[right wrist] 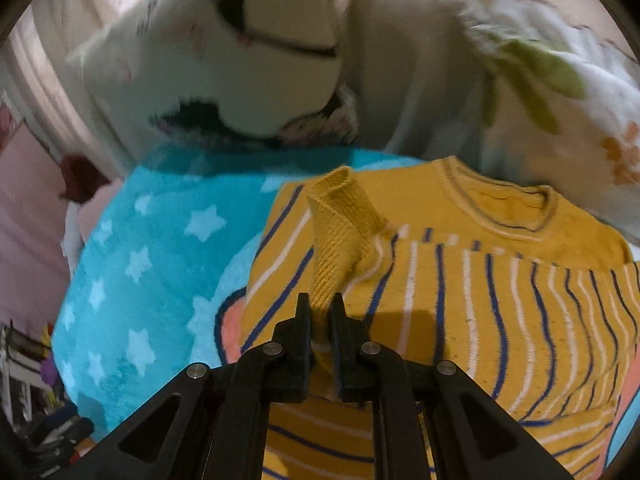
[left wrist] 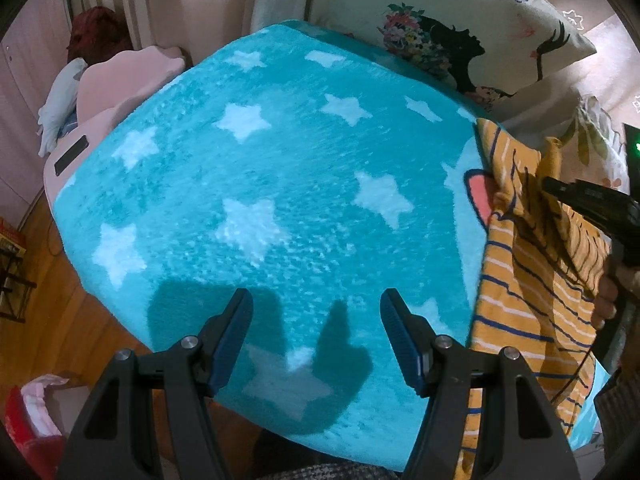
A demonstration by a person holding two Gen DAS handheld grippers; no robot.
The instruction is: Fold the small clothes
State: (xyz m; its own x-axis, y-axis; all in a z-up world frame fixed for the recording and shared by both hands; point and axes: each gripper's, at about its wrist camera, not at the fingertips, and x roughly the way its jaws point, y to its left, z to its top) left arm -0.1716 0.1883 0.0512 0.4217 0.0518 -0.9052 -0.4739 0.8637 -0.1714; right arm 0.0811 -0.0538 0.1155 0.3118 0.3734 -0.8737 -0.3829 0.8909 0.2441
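A small yellow sweater (right wrist: 460, 280) with blue and white stripes lies on a turquoise star-print blanket (left wrist: 280, 184). Its collar (right wrist: 504, 204) points away from me. My right gripper (right wrist: 320, 312) is shut on the sweater's ribbed sleeve cuff (right wrist: 340, 224) and holds it up over the sweater body. In the left wrist view the sweater (left wrist: 532, 288) is at the right edge, with the right gripper (left wrist: 560, 190) above it. My left gripper (left wrist: 316, 320) is open and empty, hovering above the blanket to the left of the sweater.
A white pillow with a black print (left wrist: 460, 28) lies at the blanket's far edge, and a floral pillow (right wrist: 560, 92) beside it. A pink seat (left wrist: 112, 92) stands to the left. Wooden floor (left wrist: 60, 312) lies below the blanket's left edge.
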